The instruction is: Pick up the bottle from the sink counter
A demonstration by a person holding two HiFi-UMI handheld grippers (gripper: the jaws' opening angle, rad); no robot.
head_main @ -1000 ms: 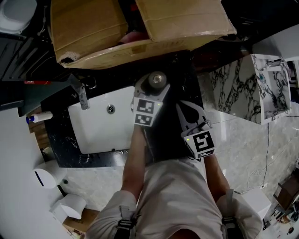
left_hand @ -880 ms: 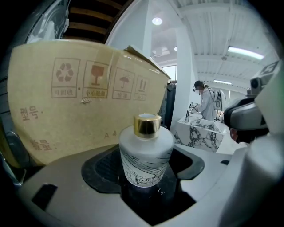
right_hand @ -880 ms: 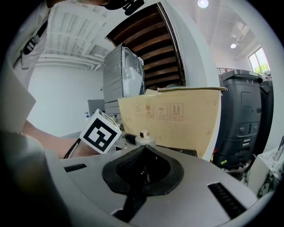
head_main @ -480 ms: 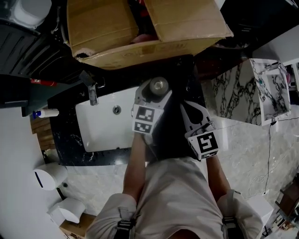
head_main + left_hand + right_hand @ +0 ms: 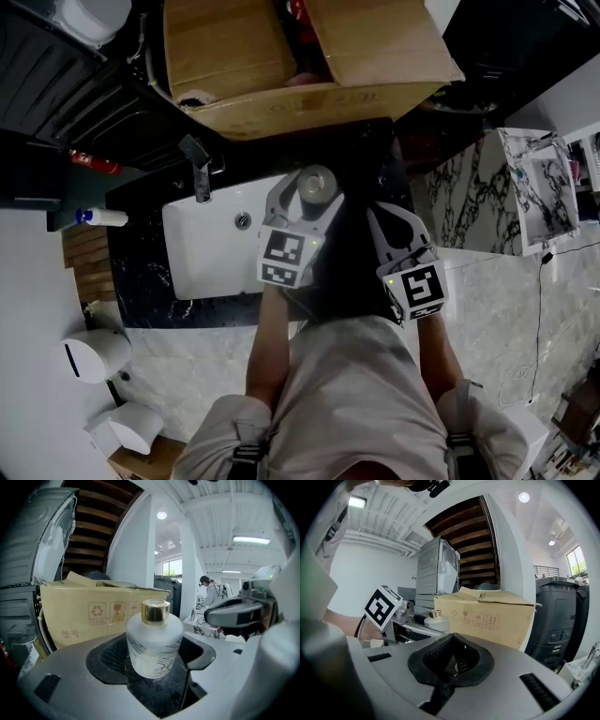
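Note:
A frosted bottle [image 5: 154, 641] with a gold cap stands upright between the pads of my left gripper [image 5: 157, 667], which is shut on its body. From the head view the bottle [image 5: 317, 184] is over the black counter, right of the sink, with my left gripper [image 5: 315, 195] reaching to it from below. My right gripper [image 5: 382, 217] hovers just to the right, apart from the bottle. Its pads meet with nothing between them, as the right gripper view [image 5: 450, 660] shows. I cannot tell whether the bottle's base touches the counter.
A large open cardboard box [image 5: 281, 66] sits just behind the bottle. The white sink basin [image 5: 211, 253] and its faucet [image 5: 200, 159] lie to the left in the black counter [image 5: 141, 272]. A small blue-capped bottle [image 5: 101, 217] lies far left. A marble panel [image 5: 469, 197] stands at right.
My left gripper and the bottle have drawn back a little from the cardboard box toward me. The right gripper has stayed beside them, still shut.

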